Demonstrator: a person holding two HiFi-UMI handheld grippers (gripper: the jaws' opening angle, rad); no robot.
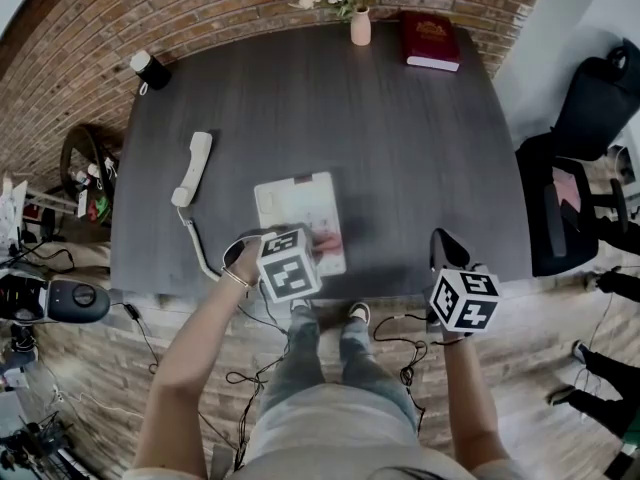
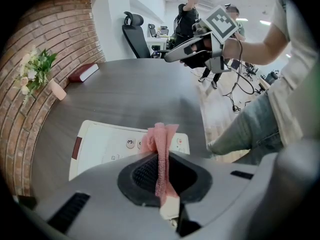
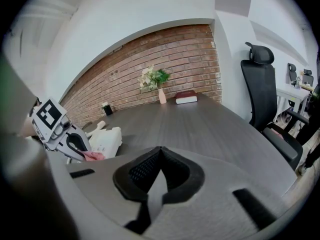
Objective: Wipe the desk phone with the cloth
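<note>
While cloth sits on phone, step: wiping looks under way, keypad end of the base being covered.
Left gripper [image 1: 318, 244]: jaws pinched on the pink cloth [image 2: 160, 145]; a fold runs between them and bunches out ahead of the tips.
Cloth location: at the near right part of the desk phone base [image 1: 298, 200], over the number keys; contact looks likely, can't confirm pressure.
Right gripper [image 1: 443, 251]: jaws pressed together, nothing between them, held off the near desk edge, well apart from the phone.
Handset [image 1: 193, 167]: off the base, lying on the desk [image 1: 420, 148] to the left, joined by its cord [image 1: 196, 245].
Progress guess: base partly covered at most; handset not touched by cloth now.
Next move needs: sweep cloth across the far half of the base with a firm pinch, light downward pressure so keys aren't mashed; base is loose, so right gripper could steady it. Then handset.
</note>
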